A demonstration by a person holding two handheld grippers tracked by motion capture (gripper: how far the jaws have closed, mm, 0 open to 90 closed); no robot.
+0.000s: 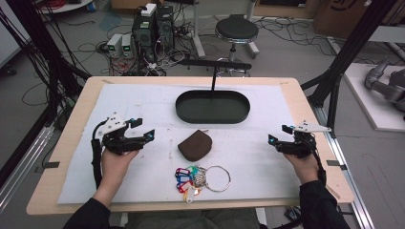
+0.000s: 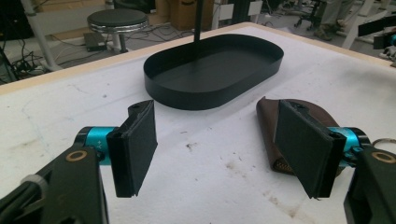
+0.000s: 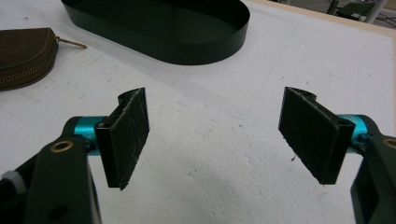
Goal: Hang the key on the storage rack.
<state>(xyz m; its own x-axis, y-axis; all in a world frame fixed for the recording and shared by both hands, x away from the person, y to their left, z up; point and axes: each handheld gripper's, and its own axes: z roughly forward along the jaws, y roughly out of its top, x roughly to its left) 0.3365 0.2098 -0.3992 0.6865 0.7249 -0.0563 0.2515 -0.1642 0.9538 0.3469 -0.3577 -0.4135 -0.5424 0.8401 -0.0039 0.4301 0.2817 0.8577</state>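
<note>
Brown leather is what lies nearest to my grippers: a small zip pouch point(image 1: 193, 146) rests flat in the middle of the white mat point(image 1: 143, 102), between my two hands and touched by neither. My left gripper point(image 1: 142, 130) hovers at the left side of the mat, with its jaws standing wide apart and nothing between them. In the left gripper view the pouch point(image 2: 271, 126) shows just behind the jaw on the right side of that view, partly hidden by it, so it is ahead and a little to the side of this gripper, not inside the gap. My right gripper point(image 1: 278, 135) is at the right side of the mat, well apart from the pouch, and its jaws are also spread wide with only bare mat between the pads. In the right gripper view the pouch point(image 3: 23, 53) sits far in the upper left corner, with its zip along the curved edge and the zip pull pointing toward the tray. Behind the pouch, toward the far edge of the table, stands a black oval tray point(image 1: 212, 113) with a thin upright rod rising from it. Near to me, just in front of the pouch, lies a bunch of coloured key tags point(image 1: 187, 176) on a large metal ring point(image 1: 217, 178).
</note>
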